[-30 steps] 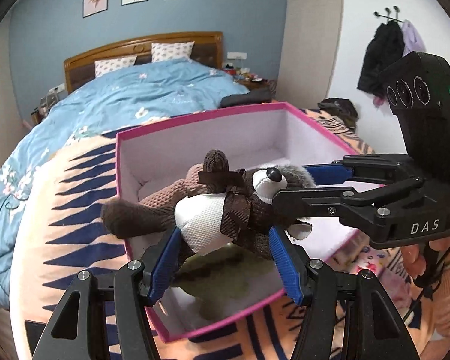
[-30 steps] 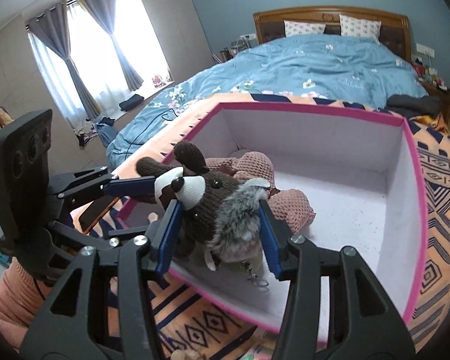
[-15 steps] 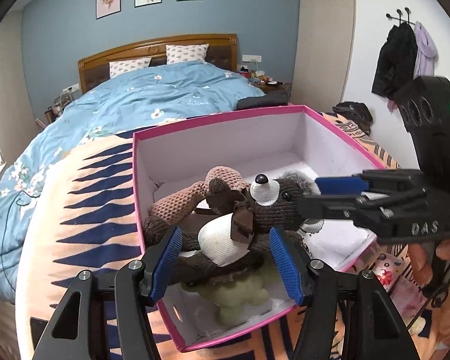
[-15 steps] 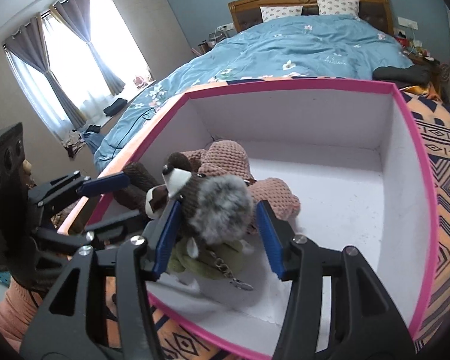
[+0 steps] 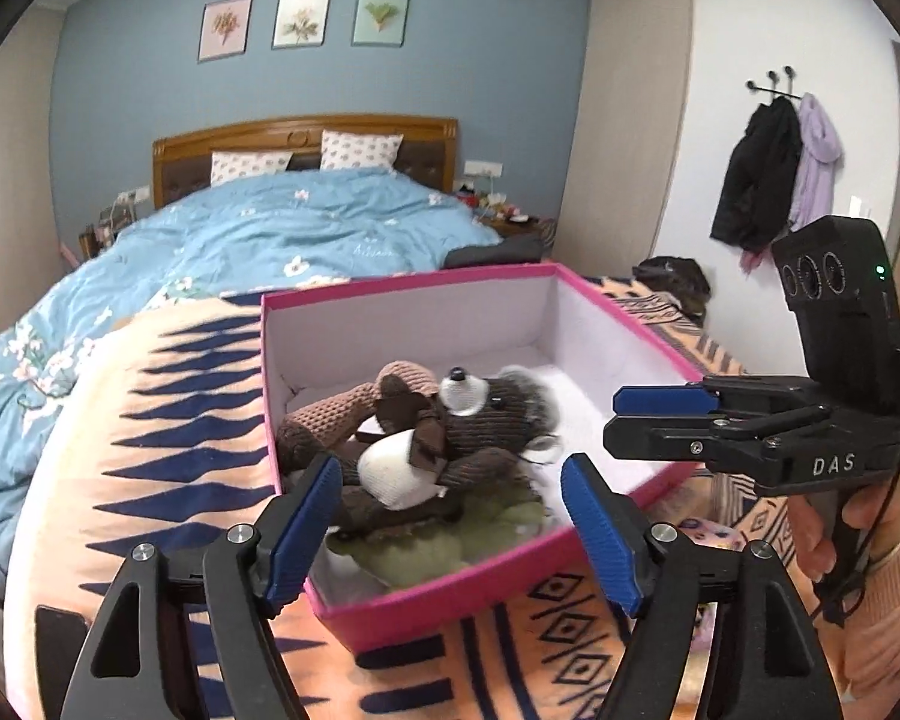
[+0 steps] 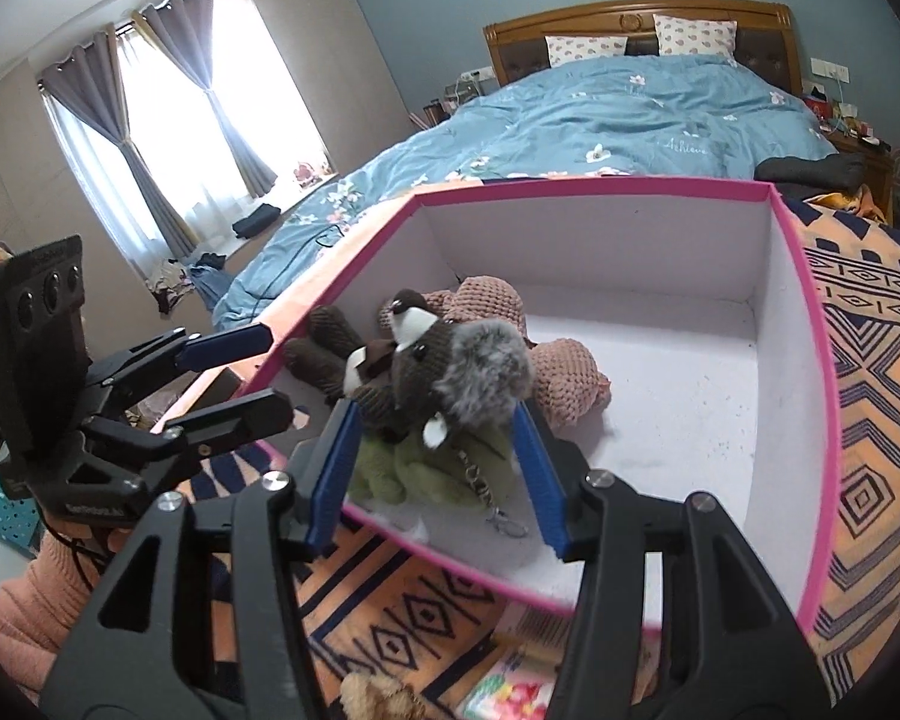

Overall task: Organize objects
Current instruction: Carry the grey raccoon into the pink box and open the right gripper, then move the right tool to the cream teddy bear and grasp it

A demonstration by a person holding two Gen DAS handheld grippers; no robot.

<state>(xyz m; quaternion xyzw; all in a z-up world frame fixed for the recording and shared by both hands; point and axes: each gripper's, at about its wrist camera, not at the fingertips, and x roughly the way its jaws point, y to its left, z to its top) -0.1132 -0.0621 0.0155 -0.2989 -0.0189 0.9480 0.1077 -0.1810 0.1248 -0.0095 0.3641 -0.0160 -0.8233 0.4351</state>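
Brown plush toy (image 5: pixel 444 444) lying in pink box (image 5: pixel 426 591), near-left corner, atop green plush (image 5: pixel 426 546); long axis left-right, head right. Left gripper (image 5: pixel 450 534) opening, pads clear. Right gripper (image 6: pixel 435 468) apart, not gripping.

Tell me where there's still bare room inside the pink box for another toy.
The pink box has bare white floor along its right wall and back wall, right of the pink knitted toy. The near left corner is crowded: the brown plush lies on a green toy there.
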